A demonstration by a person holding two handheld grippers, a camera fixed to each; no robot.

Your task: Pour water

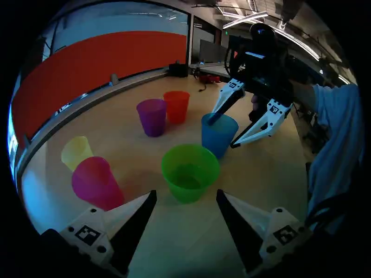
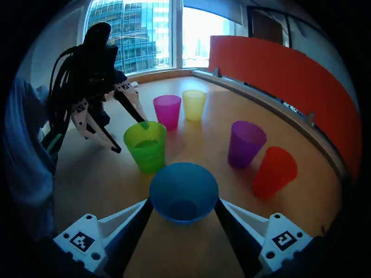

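Six cups: stood upright on table (image 2: 208, 139); yellow, pink, purple, orange are set apart from both grippers.
Green cup (image 1: 190, 172): liquid is seen inside; placed just ahead of left gripper (image 1: 185, 194).
Left fingers: held apart, nothing clamped.
Blue cup (image 2: 183, 185): flanked by right gripper (image 2: 183, 201).
Right fingers: spread wide; contact with cup cannot be told.

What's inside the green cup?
The green cup seems to hold a little water, low down. In the right gripper view the cup's near wall covers the bottom, so how deep the water is cannot be told.
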